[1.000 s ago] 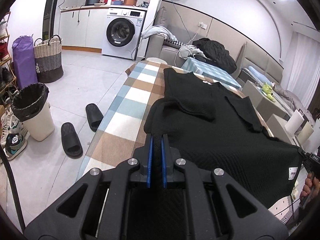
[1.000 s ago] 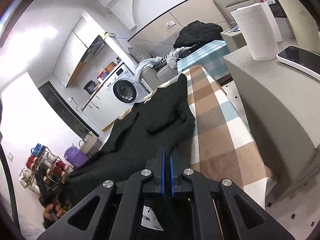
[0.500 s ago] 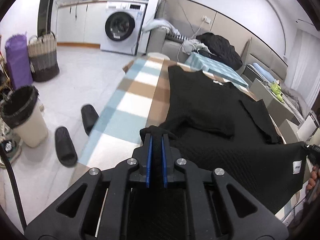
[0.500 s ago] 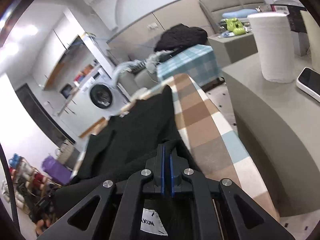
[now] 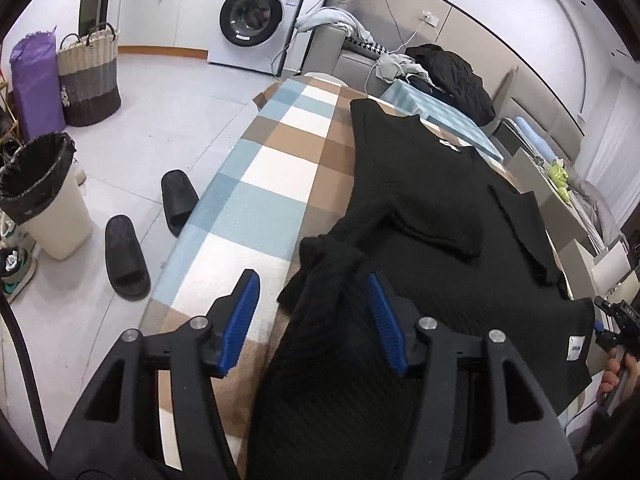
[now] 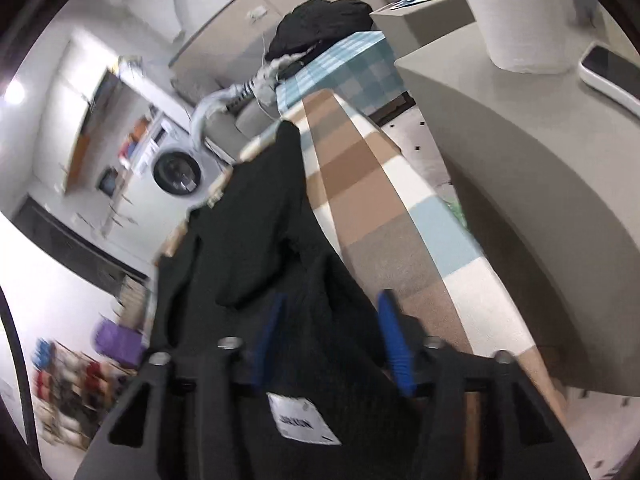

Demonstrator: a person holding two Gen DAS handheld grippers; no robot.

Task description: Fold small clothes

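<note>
A: What can't you make out?

B: The right wrist view is smeared with motion. The rack of shoes at far left is only streaks of colour, and the print on the white sewn label of the black knit garment won't read.

A: And what's cut off?

B: The white phone on the grey counter runs off the right edge. In the left wrist view, the hand at the right edge shows only fingertips, and the garment's near hem lies hidden beneath the gripper body.
</note>
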